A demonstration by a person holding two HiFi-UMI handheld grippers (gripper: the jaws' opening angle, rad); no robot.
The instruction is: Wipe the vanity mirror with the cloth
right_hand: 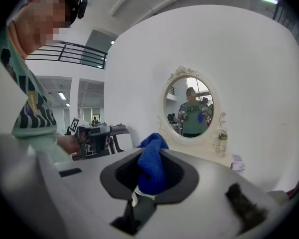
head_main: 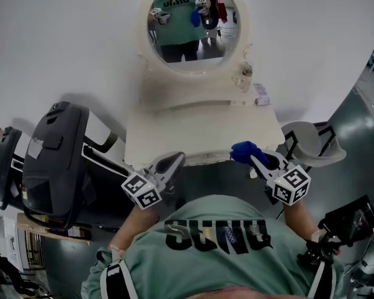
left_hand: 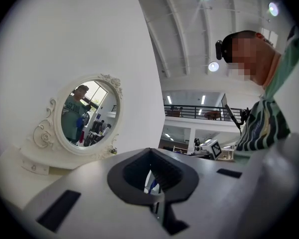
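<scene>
White wall backs a cream desk (head_main: 193, 136), where the oval vanity mirror (head_main: 193, 27) in its scrolled cream frame stands upright at the rear, reflecting a green-shirted person. Near the desk's front edge, the right gripper (head_main: 252, 157) is clenched on a bunched blue cloth (head_main: 244, 151), well apart from the glass. Beside it, the left gripper (head_main: 171, 165) is closed and empty.

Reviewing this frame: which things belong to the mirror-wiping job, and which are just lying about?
Job: vanity mirror; blue cloth, clamped in the right gripper.
Lying about: small bottle and small packet on the vanity table; black chair; grey chair.
</scene>
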